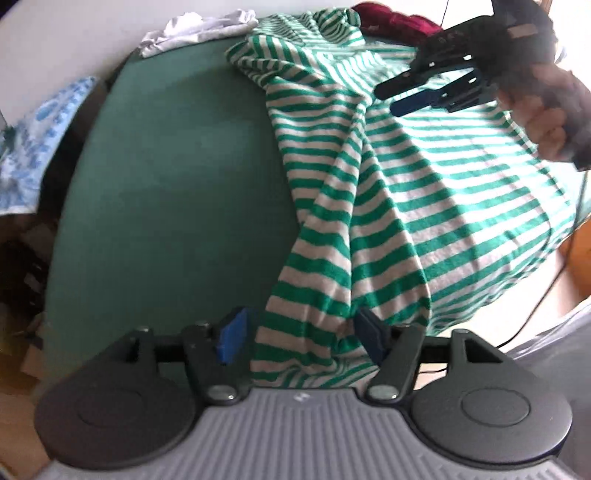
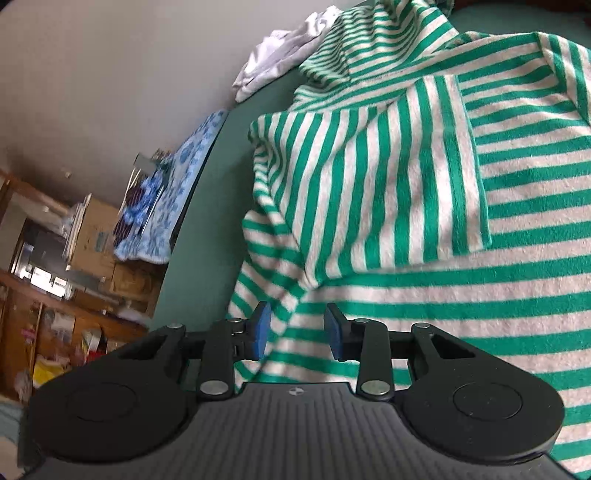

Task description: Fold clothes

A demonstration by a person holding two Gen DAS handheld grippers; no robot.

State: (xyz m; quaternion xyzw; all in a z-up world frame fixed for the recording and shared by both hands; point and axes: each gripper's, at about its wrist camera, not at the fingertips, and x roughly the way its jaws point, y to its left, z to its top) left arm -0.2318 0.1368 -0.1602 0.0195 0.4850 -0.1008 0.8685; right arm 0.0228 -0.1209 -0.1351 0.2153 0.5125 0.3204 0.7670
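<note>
A green-and-white striped shirt (image 1: 424, 192) lies spread over the right half of the green table (image 1: 166, 184). A long bunched fold of it runs down toward me and passes between the fingers of my left gripper (image 1: 301, 338). That gripper is open, and its blue pads do not pinch the cloth. My right gripper (image 1: 402, 92), held in a hand, hovers open over the shirt's upper part. In the right wrist view the right gripper (image 2: 297, 332) stands open just above the striped shirt (image 2: 480, 295), with a sleeve (image 2: 388, 177) folded across the body ahead.
A crumpled white garment (image 1: 199, 29) (image 2: 280, 51) and a dark red one (image 1: 395, 18) lie at the table's far edge. A blue patterned cloth (image 1: 44, 122) (image 2: 177, 184) hangs beside the table's left side. Cluttered shelves and cardboard boxes (image 2: 96, 236) stand beyond it.
</note>
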